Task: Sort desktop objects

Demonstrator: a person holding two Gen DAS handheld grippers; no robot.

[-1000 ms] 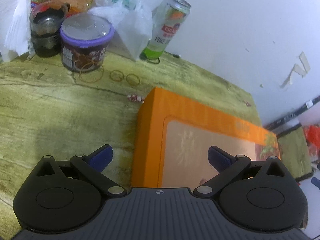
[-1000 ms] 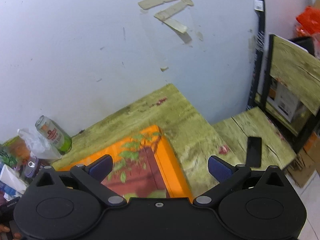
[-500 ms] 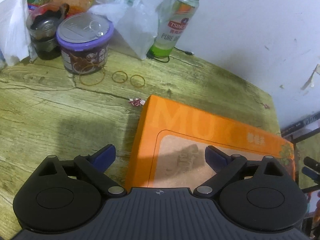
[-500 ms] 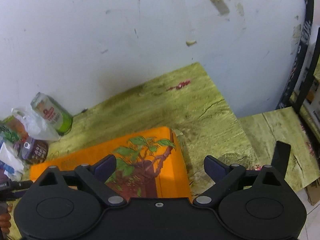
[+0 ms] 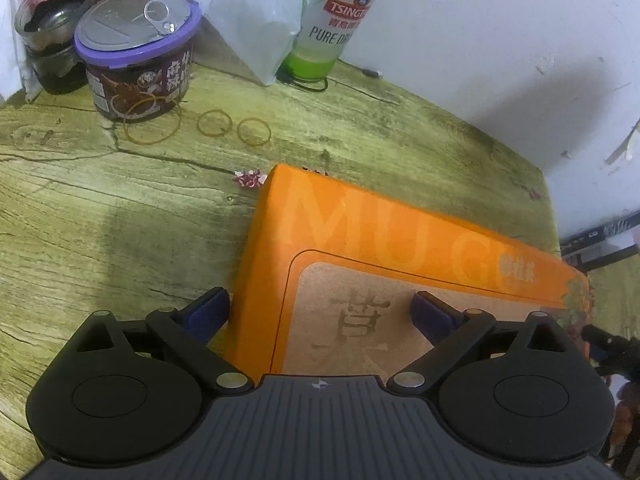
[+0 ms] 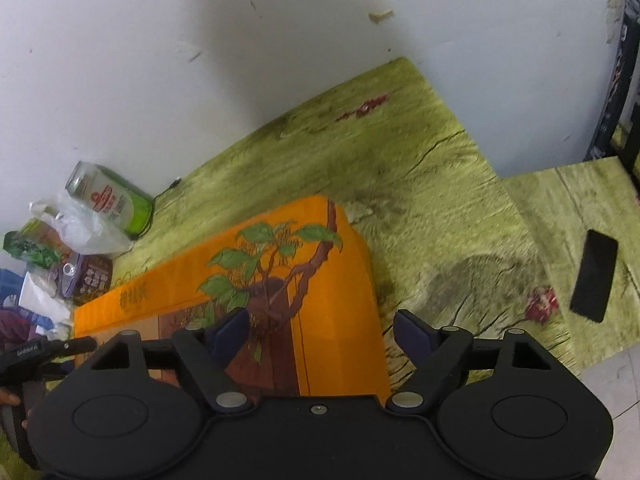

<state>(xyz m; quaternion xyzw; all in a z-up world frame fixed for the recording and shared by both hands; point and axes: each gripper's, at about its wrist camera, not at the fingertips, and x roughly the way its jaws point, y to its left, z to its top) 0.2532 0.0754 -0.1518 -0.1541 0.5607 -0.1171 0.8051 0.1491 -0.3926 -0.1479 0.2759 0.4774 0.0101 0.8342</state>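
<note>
**Both claws straddling opposite ends of the orange box**

Landmark: flat orange cardboard box [image 5: 360, 240] with a cork-brown panel and a leafy tree print, lying on the green-yellow wood-grain table [image 5: 100, 220].

Left claw [image 5: 322, 308]: wide apart. Left blue pad sits just outside the box's left side, over the table; right pad is over the box's brown panel. The box's left edge lies between the pads. Whether the left pad touches the box's side cannot be told.

Right claw [image 6: 320, 330]: jaws closing, still apart. Left pad over the tree print, right pad beyond the box's right side above the table. The box's right edge lies between them; no pad visibly presses on it.

Beyond the box's far left corner: a small red-and-white wrapper scrap [image 5: 250, 179] just beside the corner, then three tan rubber bands [image 5: 216, 123], then a purple-rimmed dark tub with a pull-tab foil lid [image 5: 138, 48], a clear plastic bag [image 5: 248, 12] and a green-and-white beer can [image 5: 336, 28] against the white wall.

Right of the box, on a lower table surface: a flat black rectangular slab [image 6: 594, 276].
</note>
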